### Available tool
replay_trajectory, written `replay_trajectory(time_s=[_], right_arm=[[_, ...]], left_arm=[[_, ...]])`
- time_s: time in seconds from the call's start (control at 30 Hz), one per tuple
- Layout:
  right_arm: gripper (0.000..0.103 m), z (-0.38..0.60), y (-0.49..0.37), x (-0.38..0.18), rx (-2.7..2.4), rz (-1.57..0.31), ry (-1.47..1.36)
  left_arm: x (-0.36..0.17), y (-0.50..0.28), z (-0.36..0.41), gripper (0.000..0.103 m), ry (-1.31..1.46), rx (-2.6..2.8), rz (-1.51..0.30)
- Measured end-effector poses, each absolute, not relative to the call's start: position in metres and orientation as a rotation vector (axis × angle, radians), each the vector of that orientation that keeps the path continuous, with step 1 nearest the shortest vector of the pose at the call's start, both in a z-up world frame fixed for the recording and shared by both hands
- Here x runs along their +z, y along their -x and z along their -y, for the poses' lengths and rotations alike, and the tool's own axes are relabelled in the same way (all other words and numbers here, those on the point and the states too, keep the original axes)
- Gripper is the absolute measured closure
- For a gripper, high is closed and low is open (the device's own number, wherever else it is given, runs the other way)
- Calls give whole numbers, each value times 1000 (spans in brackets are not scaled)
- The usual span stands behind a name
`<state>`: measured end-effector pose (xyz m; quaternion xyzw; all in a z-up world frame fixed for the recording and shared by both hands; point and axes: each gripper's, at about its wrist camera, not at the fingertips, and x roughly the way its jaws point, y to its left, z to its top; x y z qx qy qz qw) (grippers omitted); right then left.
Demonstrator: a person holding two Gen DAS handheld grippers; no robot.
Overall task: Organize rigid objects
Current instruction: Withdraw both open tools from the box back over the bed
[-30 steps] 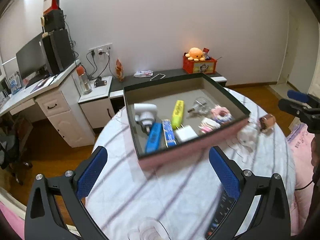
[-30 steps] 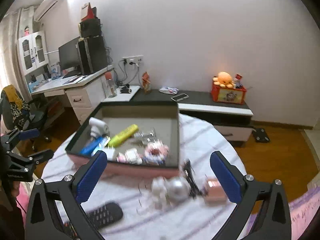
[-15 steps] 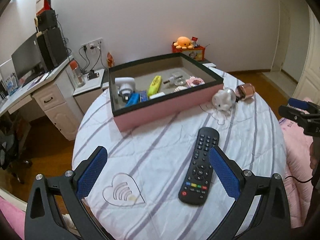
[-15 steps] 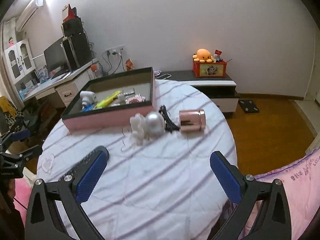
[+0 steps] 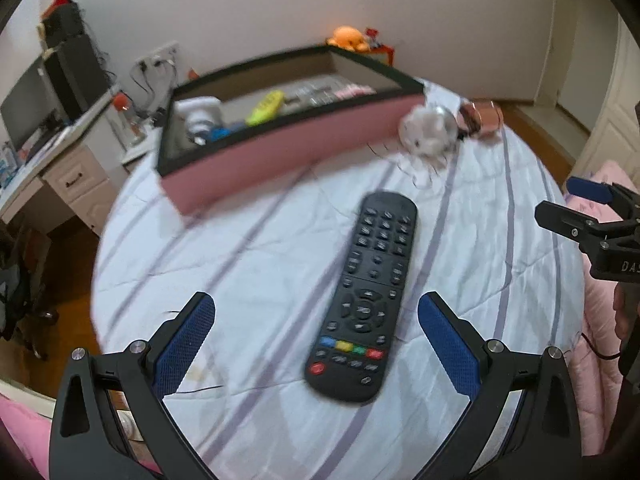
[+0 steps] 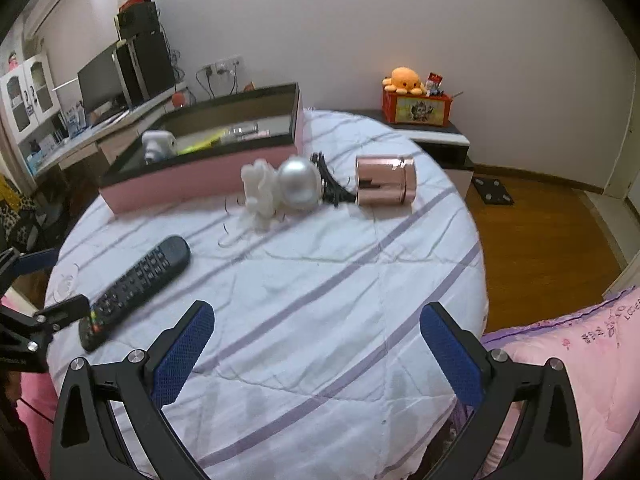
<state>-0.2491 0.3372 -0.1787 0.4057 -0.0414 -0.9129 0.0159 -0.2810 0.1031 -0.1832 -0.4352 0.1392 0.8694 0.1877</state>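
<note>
Both grippers had drawn back from the pink box [image 6: 192,176]. Left gripper [image 5: 316,332] stood wide over the remote [image 5: 366,292]; right gripper [image 6: 316,340] wide, empty. Striped round table [image 6: 320,300]; desk [image 6: 80,136] at ten o'clock.

Remote [image 5: 368,296] lies before box [image 5: 280,152] on table [image 5: 248,264].

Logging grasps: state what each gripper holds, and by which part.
Nothing: the left gripper is open above the remote, and the right gripper is open and empty.

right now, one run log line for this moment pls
left gripper: open, above remote | right gripper: open, empty | box: partly filled
</note>
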Motion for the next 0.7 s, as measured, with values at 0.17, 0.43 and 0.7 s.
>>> replay_trajectory(time_s=[0.17, 0.43, 0.7], right_arm=[[0, -339, 252, -192, -2805, 150, -1293], [0, -341, 259, -209, -2770, 177, -1335], [0, -335, 262, -210, -2787, 147, -1331]], left_arm=[[-208, 292, -122, 0, 1297, 2408, -449], [-221, 300, -119, 3, 1265, 2396, -349], [-212, 297, -112, 57, 1211, 2377, -251]])
